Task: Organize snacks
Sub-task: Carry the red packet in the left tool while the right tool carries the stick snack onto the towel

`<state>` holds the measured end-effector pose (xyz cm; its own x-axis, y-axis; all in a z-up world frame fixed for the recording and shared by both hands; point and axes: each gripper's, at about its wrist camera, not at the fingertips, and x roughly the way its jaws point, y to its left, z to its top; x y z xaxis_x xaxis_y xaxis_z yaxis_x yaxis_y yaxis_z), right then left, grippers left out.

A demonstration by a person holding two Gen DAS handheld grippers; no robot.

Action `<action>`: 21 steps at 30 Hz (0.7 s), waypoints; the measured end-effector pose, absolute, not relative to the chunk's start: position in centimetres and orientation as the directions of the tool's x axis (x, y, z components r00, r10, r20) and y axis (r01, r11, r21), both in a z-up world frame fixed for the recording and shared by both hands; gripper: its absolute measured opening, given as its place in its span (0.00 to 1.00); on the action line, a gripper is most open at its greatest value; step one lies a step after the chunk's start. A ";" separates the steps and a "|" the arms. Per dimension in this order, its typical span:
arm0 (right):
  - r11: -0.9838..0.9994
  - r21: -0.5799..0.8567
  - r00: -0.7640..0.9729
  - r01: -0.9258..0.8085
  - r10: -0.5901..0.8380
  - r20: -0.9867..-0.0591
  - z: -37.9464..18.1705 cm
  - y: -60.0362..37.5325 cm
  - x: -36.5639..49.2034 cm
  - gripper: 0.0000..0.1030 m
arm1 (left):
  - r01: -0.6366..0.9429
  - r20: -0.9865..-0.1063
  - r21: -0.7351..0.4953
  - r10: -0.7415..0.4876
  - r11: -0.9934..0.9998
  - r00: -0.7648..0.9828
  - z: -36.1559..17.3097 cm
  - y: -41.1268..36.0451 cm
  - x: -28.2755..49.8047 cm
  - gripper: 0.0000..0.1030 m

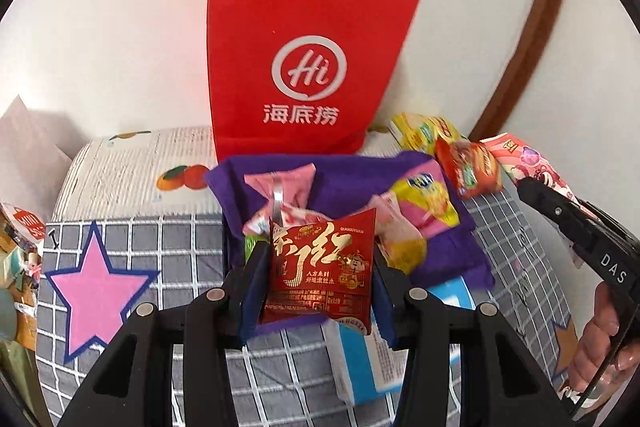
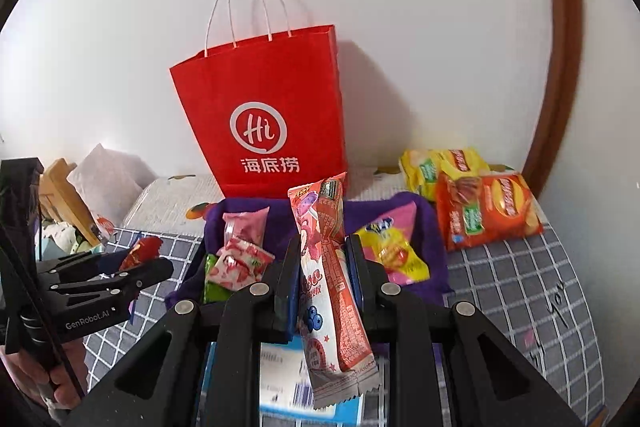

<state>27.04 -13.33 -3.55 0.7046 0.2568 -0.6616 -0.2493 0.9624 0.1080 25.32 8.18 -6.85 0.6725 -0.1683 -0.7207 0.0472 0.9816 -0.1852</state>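
Now left tongs clamp one red packet, right tongs one pink wrapper.

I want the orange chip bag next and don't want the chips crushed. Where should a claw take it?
Take the orange chip bag by its flat sealed left edge, coming from the purple bin side. It lies flat and puffy on the bed, partly over the yellow chip bag.

Your left wrist camera looks forward and down between its own fingers, close over the purple tray, facing the red paper bag against the wall. Your right wrist camera sits just beside it, aimed the same way, slightly farther back. Both views share the bag, tray and checked bedcover; each catches the other gripper at its edge.
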 end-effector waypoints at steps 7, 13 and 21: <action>0.937 0.242 0.631 -0.253 0.350 -0.692 -4.6 -13.7 32.0 0.20 | 0.016 -0.714 -0.228 -0.178 0.974 0.677 -6.7 8.3 28.9 0.43; 0.935 0.259 0.600 -0.242 0.354 -0.717 -6.5 -14.0 34.8 0.20 | -0.001 -0.716 -0.228 -0.167 0.974 0.677 -7.1 7.7 31.6 0.43; 0.935 0.200 0.477 -0.291 0.323 -0.817 -10.7 -13.8 36.8 0.20 | -0.026 -0.749 -0.240 -0.168 0.970 0.640 -9.8 8.1 33.8 0.43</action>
